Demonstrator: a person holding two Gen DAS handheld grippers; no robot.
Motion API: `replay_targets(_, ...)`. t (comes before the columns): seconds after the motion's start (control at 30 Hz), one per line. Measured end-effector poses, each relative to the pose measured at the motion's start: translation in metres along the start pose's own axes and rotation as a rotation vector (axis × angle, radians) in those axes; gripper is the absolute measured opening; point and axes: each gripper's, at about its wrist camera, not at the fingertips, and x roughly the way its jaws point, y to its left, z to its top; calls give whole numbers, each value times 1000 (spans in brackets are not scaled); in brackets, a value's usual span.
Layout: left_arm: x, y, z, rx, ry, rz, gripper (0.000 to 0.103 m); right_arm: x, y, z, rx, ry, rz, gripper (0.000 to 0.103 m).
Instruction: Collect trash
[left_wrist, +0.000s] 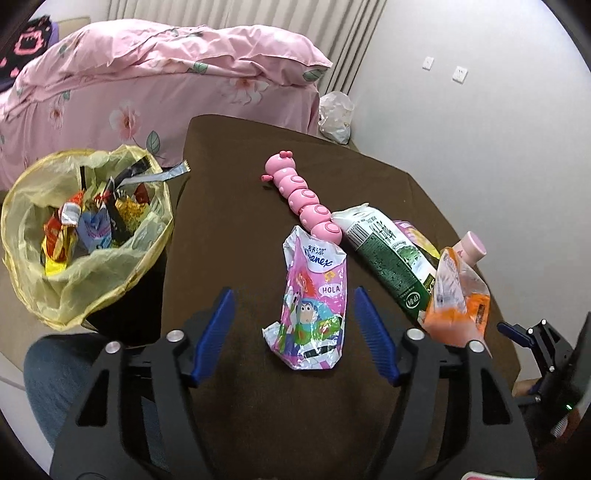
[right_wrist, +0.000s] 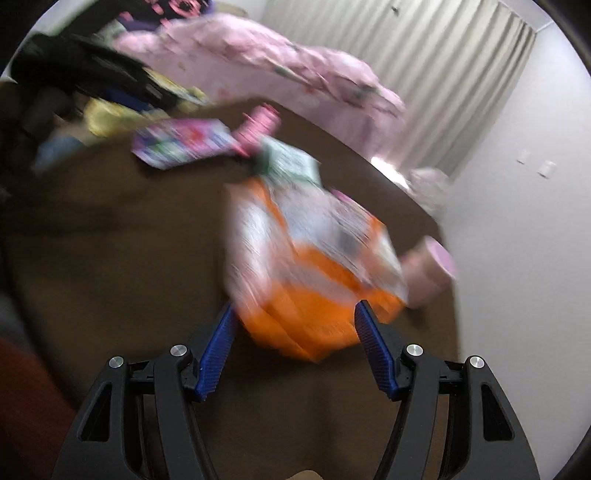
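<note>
- The pink tissue wrapper (left_wrist: 308, 301) lay flat on the brown table (left_wrist: 229, 206), between the spread jaws of the left gripper (left_wrist: 293, 314), pads not touching it.
- The orange packet (right_wrist: 306, 280) (blurred) sat at the right gripper (right_wrist: 293, 325), jaws wide; contact unclear.
- The yellow-lined bin (left_wrist: 85, 236) stood left, holding wrappers.
- A pink caterpillar toy (left_wrist: 301, 194) and green pack (left_wrist: 388, 254) lay beyond.
</note>
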Motion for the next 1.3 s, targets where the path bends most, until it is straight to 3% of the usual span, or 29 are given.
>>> replay_targets(0.07,1,4,-1,-33,4,-50,67,0,-18,-13,45,39,-23,62)
replay_targets(0.17,-1,7,-1,-60,-16,-73,72,-8,-54,-28,238,54,147,62)
replay_targets(0.27,-3,8,0,-69,-44,-96,83,-16,-84,-36,467,8,261,62)
replay_targets(0.4,5,6,-1,-84,-18,-136,89,5,-108,-37,771,-40,417,62)
replay_targets(0.47,5,6,-1,-79,-17,-124,89,30,-98,-26,797,-2,420,62)
replay_targets(0.53,1,7,1,-70,-38,-80,89,54,-83,-11,768,43,357,62)
replay_targets(0.7,-9,18,1,-52,-51,10,88,72,-69,9,711,39,330,57)
replay_targets(0.77,-7,23,-2,-65,-31,3,81,74,-67,9,676,36,346,22)
replay_targets(0.83,0,23,-6,-69,5,-9,70,70,-68,5,654,24,351,11)
replay_targets(0.93,5,13,-10,-27,37,-67,69,55,-80,0,677,-29,380,7)
replay_targets(1.07,19,-10,-15,54,107,-63,69,26,-97,-1,679,-115,351,7)
replay_targets(1.17,30,-11,-14,31,130,-20,49,11,-102,2,658,-154,317,7)
replay_targets(1.23,31,-4,-12,-14,123,-11,23,6,-103,3,644,-173,308,7)
replay_targets(1.3,29,4,-12,-41,115,-17,12,1,-104,4,634,-185,312,7)
